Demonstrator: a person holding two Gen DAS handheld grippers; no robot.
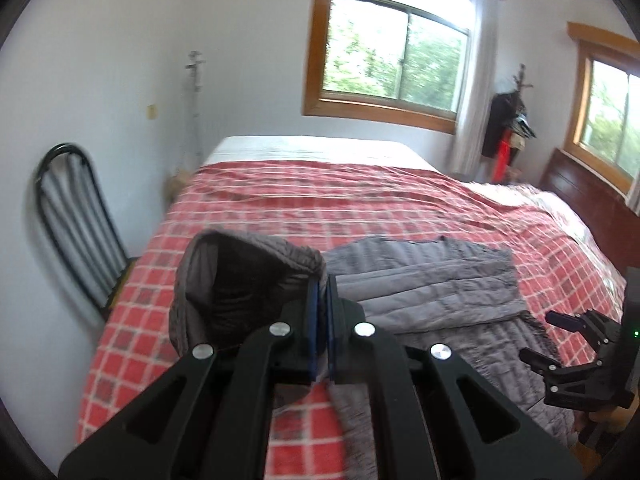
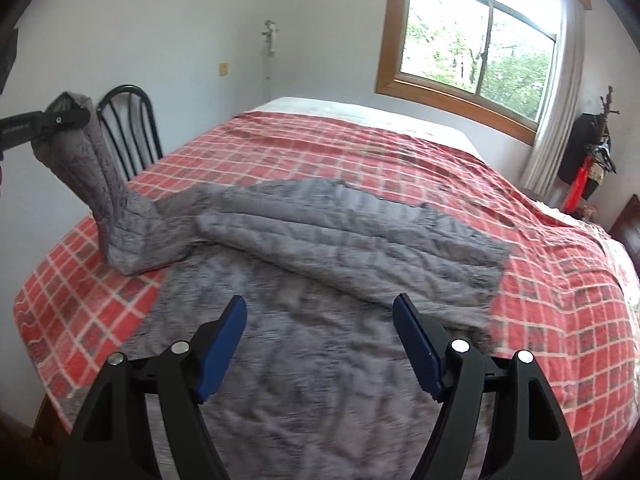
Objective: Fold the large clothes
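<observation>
Left wrist view: left claw [image 1: 322, 292] pinches grey garment [image 1: 420, 288] sleeve, lifted; body lies rightward, under wide, empty right claw [image 2: 320, 312].

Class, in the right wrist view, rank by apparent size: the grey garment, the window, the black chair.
1. grey garment, though nearness to the camera inflates it
2. window
3. black chair, partly hidden by the lifted sleeve

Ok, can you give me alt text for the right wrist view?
The right gripper hangs open and empty over a grey quilted garment spread on a bed with a red checked bedspread. At far left, the left gripper holds one end of the garment lifted, in front of a black metal chair.
</observation>
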